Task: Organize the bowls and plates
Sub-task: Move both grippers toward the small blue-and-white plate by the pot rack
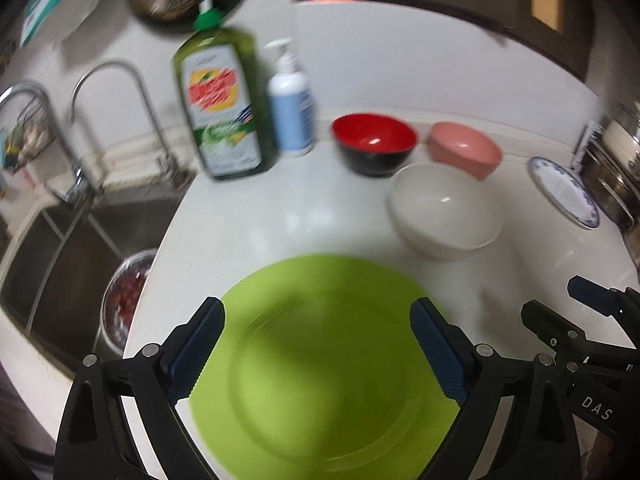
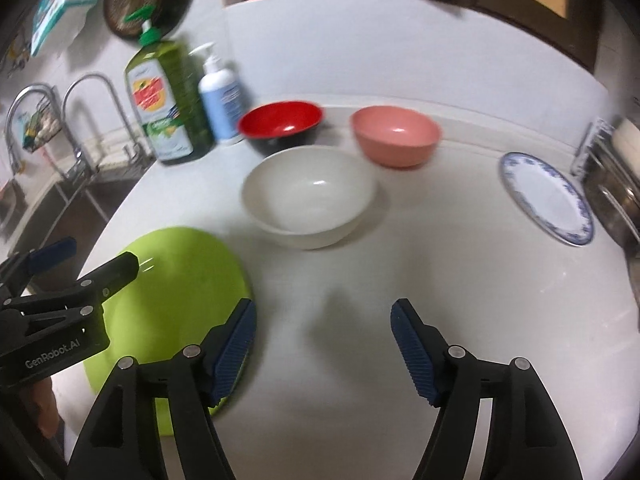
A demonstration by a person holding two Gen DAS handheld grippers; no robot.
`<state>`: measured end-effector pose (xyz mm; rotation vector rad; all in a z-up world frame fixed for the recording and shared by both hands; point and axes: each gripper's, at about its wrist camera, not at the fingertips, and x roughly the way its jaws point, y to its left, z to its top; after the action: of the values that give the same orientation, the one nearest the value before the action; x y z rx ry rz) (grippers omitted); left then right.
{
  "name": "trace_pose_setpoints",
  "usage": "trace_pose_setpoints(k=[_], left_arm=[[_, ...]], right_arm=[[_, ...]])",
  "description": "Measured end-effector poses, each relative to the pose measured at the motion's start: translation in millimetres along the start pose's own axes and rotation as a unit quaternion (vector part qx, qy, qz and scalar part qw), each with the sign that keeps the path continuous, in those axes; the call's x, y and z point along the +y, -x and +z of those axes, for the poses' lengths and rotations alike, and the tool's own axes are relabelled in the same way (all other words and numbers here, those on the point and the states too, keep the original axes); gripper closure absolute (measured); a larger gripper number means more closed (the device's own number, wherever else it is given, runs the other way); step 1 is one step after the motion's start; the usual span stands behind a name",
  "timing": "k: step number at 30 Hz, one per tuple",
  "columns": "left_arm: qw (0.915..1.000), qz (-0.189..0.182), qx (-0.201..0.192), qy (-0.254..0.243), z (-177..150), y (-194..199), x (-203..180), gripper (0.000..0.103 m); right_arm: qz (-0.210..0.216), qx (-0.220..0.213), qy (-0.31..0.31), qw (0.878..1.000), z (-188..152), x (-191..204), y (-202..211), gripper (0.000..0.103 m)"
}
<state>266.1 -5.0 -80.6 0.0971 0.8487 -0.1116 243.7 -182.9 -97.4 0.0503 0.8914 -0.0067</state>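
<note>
A lime green plate (image 1: 320,368) (image 2: 176,292) lies flat on the white counter near its front left edge. My left gripper (image 1: 316,312) hovers open over it, fingers spread wide, holding nothing. Behind the plate stand a white bowl (image 1: 444,212) (image 2: 308,196), a red-and-black bowl (image 1: 374,142) (image 2: 280,122) and a pink bowl (image 1: 464,148) (image 2: 396,138). A blue-rimmed white plate (image 1: 564,192) (image 2: 546,198) lies at the far right. My right gripper (image 2: 324,308) is open above bare counter, right of the green plate.
A green dish soap bottle (image 1: 218,100) (image 2: 164,100) and a white pump bottle (image 1: 290,108) (image 2: 220,92) stand at the back left. A steel sink (image 1: 68,248) with two faucets drops off at the left. Metal pots (image 1: 616,168) (image 2: 616,184) crowd the right edge.
</note>
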Motion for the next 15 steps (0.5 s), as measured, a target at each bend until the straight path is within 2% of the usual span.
trace_pose_setpoints(k=[7,11,15], left_arm=[[0.9982,-0.034,-0.029,-0.039,25,6,-52,0.004],[0.9962,-0.051,-0.044,-0.055,38,10,-81,0.002],[0.9936,-0.064,-0.058,-0.072,52,13,-113,0.002]], right_arm=[[-0.041,-0.025,-0.035,0.998,4,-54,24,0.032],[-0.072,-0.044,-0.054,0.995,6,-88,39,0.028],[-0.099,-0.061,-0.070,0.991,9,-116,51,0.028]])
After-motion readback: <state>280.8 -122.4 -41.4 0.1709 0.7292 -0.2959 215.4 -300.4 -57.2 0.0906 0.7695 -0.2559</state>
